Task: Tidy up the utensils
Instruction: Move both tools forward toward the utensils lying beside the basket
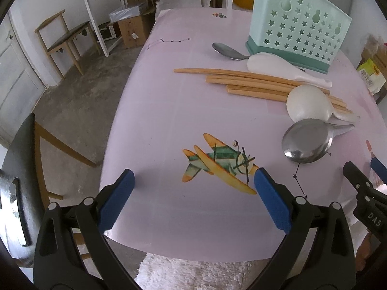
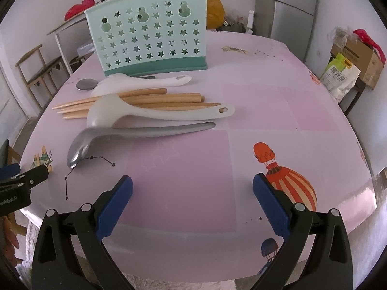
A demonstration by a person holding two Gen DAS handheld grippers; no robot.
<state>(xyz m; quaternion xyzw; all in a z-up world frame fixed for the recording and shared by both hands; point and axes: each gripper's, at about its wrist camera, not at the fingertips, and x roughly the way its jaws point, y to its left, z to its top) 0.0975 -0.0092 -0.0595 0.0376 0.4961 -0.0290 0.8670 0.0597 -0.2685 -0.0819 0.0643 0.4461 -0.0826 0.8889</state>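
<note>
My table (image 2: 278, 101) wears a smooth, glossy pink cover. The chopsticks (image 2: 145, 99) are matt wood, one ladle (image 2: 135, 133) brushed metal, another (image 2: 154, 114) white plastic, the holder (image 2: 150, 41) mint plastic.

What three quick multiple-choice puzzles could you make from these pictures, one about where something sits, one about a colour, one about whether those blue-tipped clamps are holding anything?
1. Where does the big metal spoon lie?
A. Inside the holder
B. On the table, nearest the grippers
C. On the chair

2. What colour is the star-punched utensil holder?
A. Mint green with a darker green base
B. Orange
C. Black

3. What state are the left gripper and right gripper in?
A. Both shut on chopsticks
B. One holds a spoon
C. Both open, holding nothing

Answers:
1 B: it lies flat on the pink table, in front of the white spoon and the chopsticks.
2 A: pale mint walls above a darker green band.
3 C: each pair of blue pads stands wide apart with only bare table between.
</note>
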